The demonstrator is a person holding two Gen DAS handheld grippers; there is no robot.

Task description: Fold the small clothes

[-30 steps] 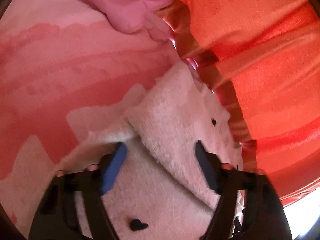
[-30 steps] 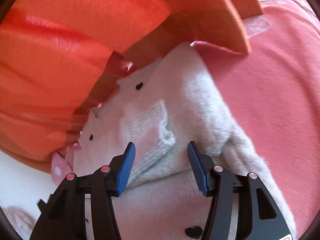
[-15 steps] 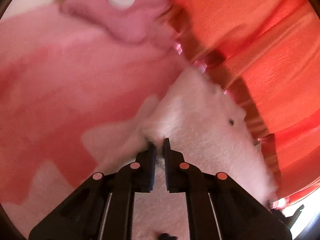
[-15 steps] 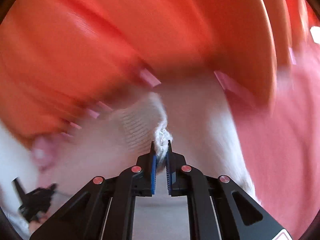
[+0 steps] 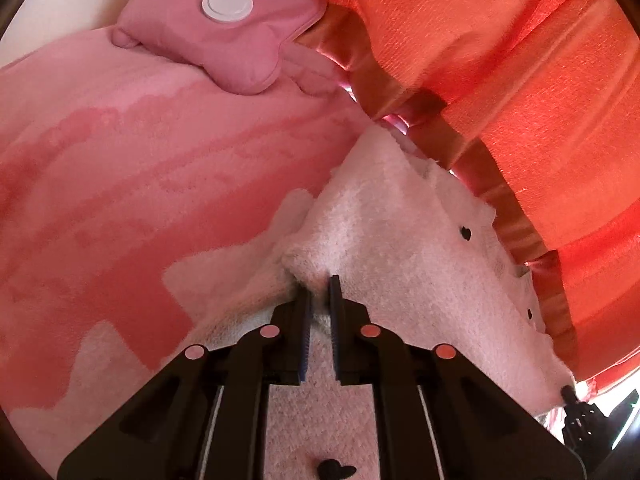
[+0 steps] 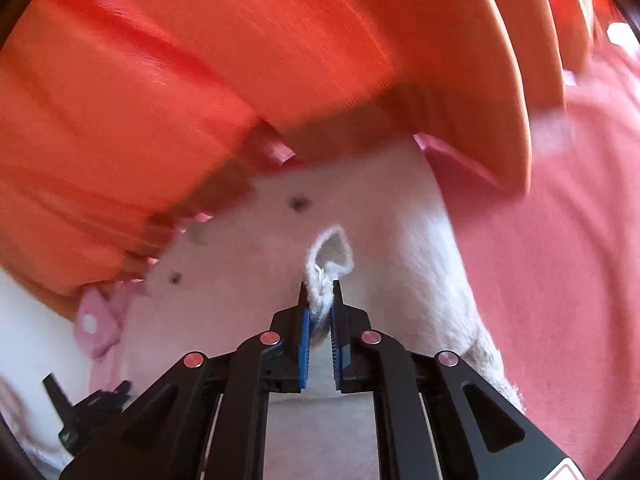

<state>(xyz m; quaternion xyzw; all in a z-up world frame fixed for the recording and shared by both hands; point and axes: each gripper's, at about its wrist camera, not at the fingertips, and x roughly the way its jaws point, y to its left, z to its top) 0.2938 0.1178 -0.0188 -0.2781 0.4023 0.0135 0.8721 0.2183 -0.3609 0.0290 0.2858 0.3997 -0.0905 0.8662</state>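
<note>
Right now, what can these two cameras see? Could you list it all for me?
fluffy garment: one, pale pink-white with small black hearts, spread on the blanket, bunched where both tools pinch it
knitted cuff: one, white, sticking up from the right tool's jaws
blanket: one, pink with darker and paler patches, underneath the garment
orange fabric: one large mass in folds, shiny band along its edge, behind the garment
pink cushion: one, with a white round disc on it, far left on the blanket
left gripper: one, black with blue pads, jaws closed on a fold of the garment
right gripper: one, black with blue pads, jaws closed on the cuff
</note>
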